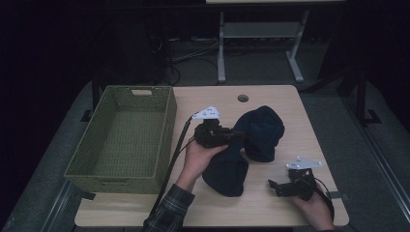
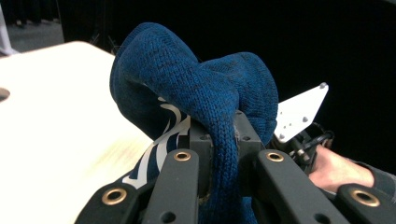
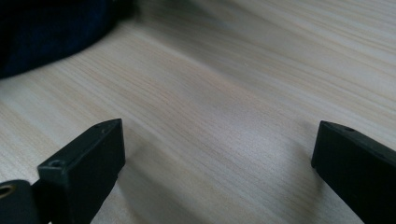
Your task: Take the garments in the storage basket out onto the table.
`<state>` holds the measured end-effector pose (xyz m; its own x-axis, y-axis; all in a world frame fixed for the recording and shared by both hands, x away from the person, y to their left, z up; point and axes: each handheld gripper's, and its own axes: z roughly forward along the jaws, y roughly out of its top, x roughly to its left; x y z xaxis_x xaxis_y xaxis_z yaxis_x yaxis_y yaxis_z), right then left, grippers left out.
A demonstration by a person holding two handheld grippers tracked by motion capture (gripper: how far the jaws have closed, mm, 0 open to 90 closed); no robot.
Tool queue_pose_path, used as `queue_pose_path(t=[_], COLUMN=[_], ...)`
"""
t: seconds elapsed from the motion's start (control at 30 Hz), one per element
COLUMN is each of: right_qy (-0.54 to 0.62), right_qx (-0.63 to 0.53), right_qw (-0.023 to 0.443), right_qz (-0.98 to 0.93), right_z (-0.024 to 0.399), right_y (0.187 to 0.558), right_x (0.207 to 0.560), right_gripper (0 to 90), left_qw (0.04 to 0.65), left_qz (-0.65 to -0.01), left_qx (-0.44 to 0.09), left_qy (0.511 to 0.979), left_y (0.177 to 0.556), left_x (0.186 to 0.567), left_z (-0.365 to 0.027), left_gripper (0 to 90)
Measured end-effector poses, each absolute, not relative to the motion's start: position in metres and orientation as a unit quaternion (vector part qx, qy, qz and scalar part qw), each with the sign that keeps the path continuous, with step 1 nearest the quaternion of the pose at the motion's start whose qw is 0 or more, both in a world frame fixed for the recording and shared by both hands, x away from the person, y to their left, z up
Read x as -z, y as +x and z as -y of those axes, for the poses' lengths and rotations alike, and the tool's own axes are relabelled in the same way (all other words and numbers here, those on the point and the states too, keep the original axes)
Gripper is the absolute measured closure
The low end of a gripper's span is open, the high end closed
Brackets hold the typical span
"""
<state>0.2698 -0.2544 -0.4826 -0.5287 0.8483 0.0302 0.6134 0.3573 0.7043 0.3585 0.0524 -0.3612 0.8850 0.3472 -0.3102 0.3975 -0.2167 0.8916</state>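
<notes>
Resting near the table's (image 1: 270, 208) front edge, the right gripper (image 1: 276, 186) has its jaws spread wide with nothing between them. Farther in, the left gripper (image 2: 223, 140) is clamped on a fold of the dark blue knit hat (image 1: 251, 140), which lies slumped at mid-table. It looks soft, light and floppy, so a pinch on a bunched fold should hold best. Beyond, left, sits the green basket (image 1: 167, 121).

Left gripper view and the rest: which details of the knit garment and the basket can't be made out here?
- Blue knit garment: white print, left gripper view, partly hidden by folds and the left gripper.
- Garment type: high view, bunched and dark.
- Green woven basket: near-wall interior hidden, high view.
- Garment, right gripper view: blurred, cut by the edge.
</notes>
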Motion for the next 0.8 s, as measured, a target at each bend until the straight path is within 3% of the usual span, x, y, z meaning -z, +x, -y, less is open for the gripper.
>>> queue_pose_path(t=[0.47, 0.8], right_qy=[0.455, 0.455], right_qx=[-0.338, -0.338], right_qw=[0.173, 0.173], right_qz=[-0.806, -0.806], right_z=[0.254, 0.254], right_y=[0.27, 0.27], right_x=[0.483, 0.483], right_gripper=[2.3, 2.3], left_qw=[0.555, 0.505], left_qz=[-0.298, -0.338], left_qx=[0.03, -0.015], left_qy=[0.776, 0.794], left_y=[0.376, 0.38], left_x=[0.405, 0.426], left_z=[-0.083, -0.098], left_gripper=[82.2, 80.5])
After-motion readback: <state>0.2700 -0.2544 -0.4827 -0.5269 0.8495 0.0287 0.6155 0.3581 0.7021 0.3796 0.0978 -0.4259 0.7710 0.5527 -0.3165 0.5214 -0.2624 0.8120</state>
